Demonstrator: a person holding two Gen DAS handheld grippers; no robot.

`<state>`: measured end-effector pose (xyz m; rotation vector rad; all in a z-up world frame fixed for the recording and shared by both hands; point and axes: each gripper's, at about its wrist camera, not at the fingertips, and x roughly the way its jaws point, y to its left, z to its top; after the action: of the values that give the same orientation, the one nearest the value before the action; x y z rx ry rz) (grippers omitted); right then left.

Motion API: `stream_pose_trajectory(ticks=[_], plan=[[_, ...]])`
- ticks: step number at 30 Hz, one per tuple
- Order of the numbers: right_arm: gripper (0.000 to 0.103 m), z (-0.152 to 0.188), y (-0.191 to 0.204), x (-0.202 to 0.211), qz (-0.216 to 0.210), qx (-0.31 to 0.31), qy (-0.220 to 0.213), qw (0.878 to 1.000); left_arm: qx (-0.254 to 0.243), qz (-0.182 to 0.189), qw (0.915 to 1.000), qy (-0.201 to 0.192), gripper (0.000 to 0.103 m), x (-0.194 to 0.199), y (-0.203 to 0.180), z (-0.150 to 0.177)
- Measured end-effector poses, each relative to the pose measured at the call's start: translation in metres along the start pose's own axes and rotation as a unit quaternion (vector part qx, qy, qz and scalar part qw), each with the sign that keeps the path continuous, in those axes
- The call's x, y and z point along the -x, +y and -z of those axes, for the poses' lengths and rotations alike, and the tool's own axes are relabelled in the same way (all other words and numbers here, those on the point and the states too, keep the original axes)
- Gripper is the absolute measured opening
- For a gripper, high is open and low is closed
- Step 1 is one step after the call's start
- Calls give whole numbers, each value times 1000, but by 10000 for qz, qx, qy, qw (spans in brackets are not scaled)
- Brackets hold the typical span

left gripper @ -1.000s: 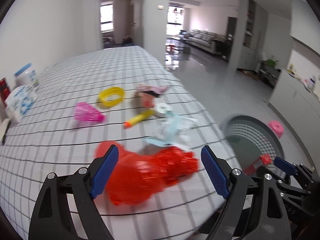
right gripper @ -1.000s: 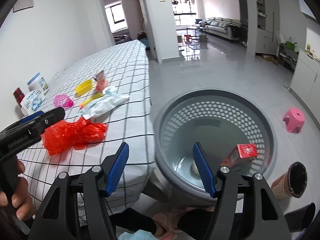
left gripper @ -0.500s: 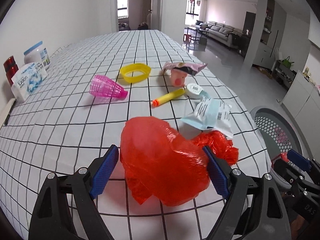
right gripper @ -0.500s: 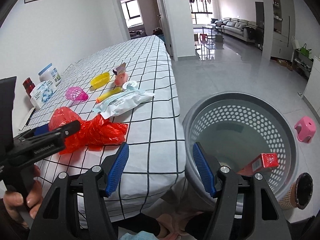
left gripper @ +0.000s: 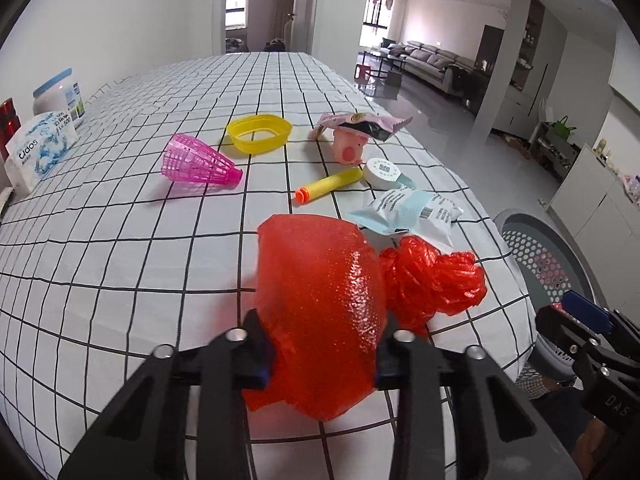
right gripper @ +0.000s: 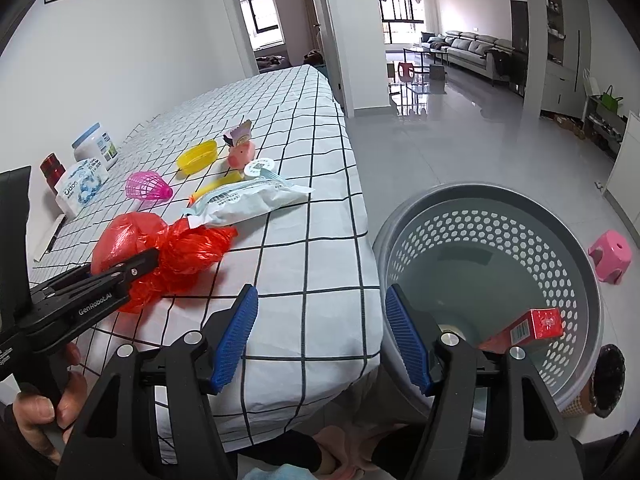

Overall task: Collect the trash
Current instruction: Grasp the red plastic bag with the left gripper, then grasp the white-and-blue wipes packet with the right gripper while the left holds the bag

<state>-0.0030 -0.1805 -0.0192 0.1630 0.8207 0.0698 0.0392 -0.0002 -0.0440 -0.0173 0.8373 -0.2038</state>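
Left gripper had just closed onto the red plastic bag at lower centre, ready to bin it; right gripper hung open, empty, beside the basket.

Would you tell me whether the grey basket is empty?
Not empty: a red box lies inside the grey basket, leaning against its wall.

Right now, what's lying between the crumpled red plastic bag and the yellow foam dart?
A white and pale-blue plastic packet lies between the crumpled red plastic bag and the yellow foam dart, touching the bag's far edge. The left wrist view shows it.
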Motion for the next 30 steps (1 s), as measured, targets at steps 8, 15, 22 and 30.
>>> stream_pose_trajectory(ticks=[8,15,22,30], plan=[[64,-11,19,-6,27,24,-72,10000,113,-30,9993,-343,20,31,22,-8],[66,-27,45,-15,53,-3,-141,9999,279,-197,9969,-704,20,54,52,-19],[68,-45,74,-38,328,5,-59,9994,389,-414,9936,-979,20,64,78,-29],[71,-67,91,-66,739,-315,-9,9968,487,-427,9930,-986,20,57,97,-31]])
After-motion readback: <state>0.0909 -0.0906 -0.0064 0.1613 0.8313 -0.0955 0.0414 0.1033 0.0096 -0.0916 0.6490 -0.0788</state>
